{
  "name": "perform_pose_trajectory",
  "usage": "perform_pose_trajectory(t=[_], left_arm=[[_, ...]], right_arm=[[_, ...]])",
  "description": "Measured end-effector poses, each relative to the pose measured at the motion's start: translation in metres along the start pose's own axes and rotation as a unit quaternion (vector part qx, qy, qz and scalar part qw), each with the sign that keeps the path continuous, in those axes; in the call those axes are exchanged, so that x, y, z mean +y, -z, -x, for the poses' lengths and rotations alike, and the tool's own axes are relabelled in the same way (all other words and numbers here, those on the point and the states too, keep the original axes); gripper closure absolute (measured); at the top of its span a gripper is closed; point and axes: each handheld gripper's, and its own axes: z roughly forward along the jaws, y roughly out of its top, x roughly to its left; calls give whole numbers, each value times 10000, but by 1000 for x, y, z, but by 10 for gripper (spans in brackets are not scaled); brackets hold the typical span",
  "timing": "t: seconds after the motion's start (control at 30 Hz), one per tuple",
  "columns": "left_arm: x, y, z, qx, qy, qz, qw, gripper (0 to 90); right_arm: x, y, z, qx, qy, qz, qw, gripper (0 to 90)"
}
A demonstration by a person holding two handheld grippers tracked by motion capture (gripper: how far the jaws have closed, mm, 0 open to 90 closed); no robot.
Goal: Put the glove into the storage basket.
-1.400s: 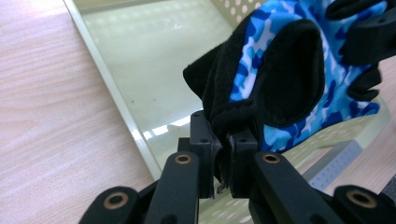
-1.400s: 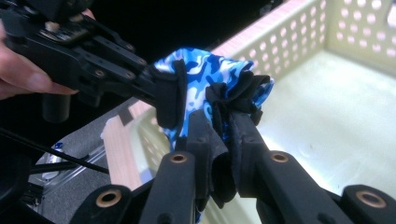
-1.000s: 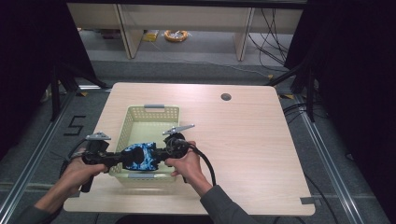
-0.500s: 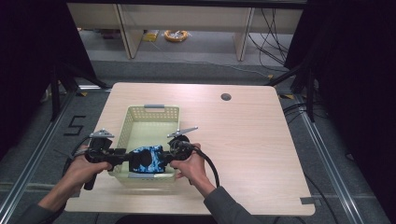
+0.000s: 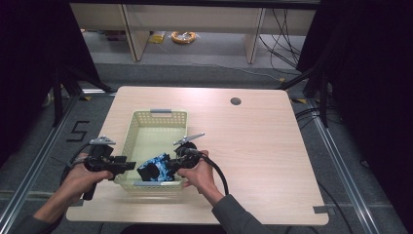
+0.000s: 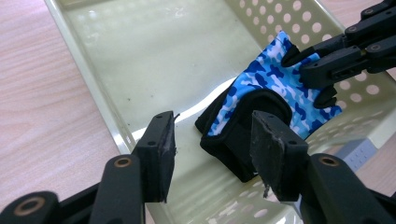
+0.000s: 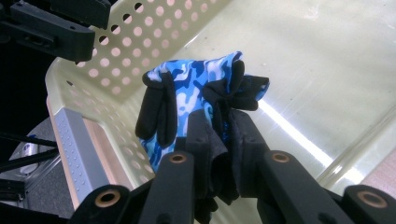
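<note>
The left gripper (image 6: 212,154) has just been opening; its jaws are spread, the glove's black cuff lying between them ungripped. A blue camouflage glove (image 7: 196,100) is pinched tight by the right gripper (image 7: 219,135), inside the near end of the perforated cream basket (image 5: 158,117) on the light wooden table (image 5: 263,146). Shelving is seen beyond.

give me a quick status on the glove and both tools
Left tool jaws just opened, off the glove. Right tool pinching glove fabric, holding it over the basket near end. Nothing in the way.
</note>
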Motion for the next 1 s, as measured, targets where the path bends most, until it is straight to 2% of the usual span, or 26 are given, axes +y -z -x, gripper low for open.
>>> perform_pose_trajectory(t=[0.07,0.1,0.17,0.2,0.23,0.3,0.37,0.43,0.47,0.53,0.6,0.63,0.67,0.73,0.77,0.8,0.87,0.9,0.97,1.0], left_arm=[[-1,-1,1,2,14,69,10000,488],[-1,0,2,-9,7,-25,10000,485],[-2,0,3,-56,27,-26,10000,477],[-3,-2,5,-34,89,69,9999,476],[-4,-2,5,-77,15,28,10000,475],[-3,0,5,-96,8,-86,9999,472],[-3,0,7,-49,4,-79,10000,465],[-4,-2,8,-41,104,92,9999,462],[-3,-1,8,-92,1,23,10000,463],[-3,0,9,-62,-14,-78,10000,462],[-3,-1,10,-82,-11,-65,9999,456],[-4,-2,10,-127,14,-11,9999,451],[-3,-1,10,-119,-16,-100,9999,436],[-3,-1,12,-107,23,-61,9999,424],[-3,-1,14,-122,-1,-100,9999,415],[-3,-1,14,-122,-1,-100,9999,407],[-4,-1,17,-106,-14,-91,9999,395],[-4,-1,17,-106,-14,-91,9999,395],[-4,0,18,-118,-50,-114,9999,394],[-4,1,19,-156,-80,-123,9998,394]], right_arm=[[0,0,-1,3,0,-16,10000,799],[-1,0,-1,22,17,-45,10000,798],[-1,0,-1,4,57,-54,10000,796],[-1,-1,-1,7,80,-51,10000,796],[-1,-1,-2,14,90,-68,9999,796],[-1,-1,-3,6,91,-97,9999,795],[-2,-1,-4,-19,105,-123,9999,795],[-2,1,-5,-8,94,-136,9999,792],[-2,1,-5,-7,103,-146,9998,790],[-3,1,-4,-13,136,-150,9998,788],[-3,0,-6,-48,95,-103,9999,781],[-3,0,-6,-38,115,-105,9999,778],[-3,1,-6,-90,197,-169,9996,771],[-3,1,-7,-107,229,-169,9995,764],[-2,1,-9,-180,347,-153,9991,739],[-2,1,-9,-180,347,-153,9991,739],[-1,2,-13,-330,399,-202,9985,665],[0,3,-15,-394,489,-244,9977,627],[3,5,-22,-584,477,-405,9963,568],[5,4,-19,-589,777,-295,9948,546]])
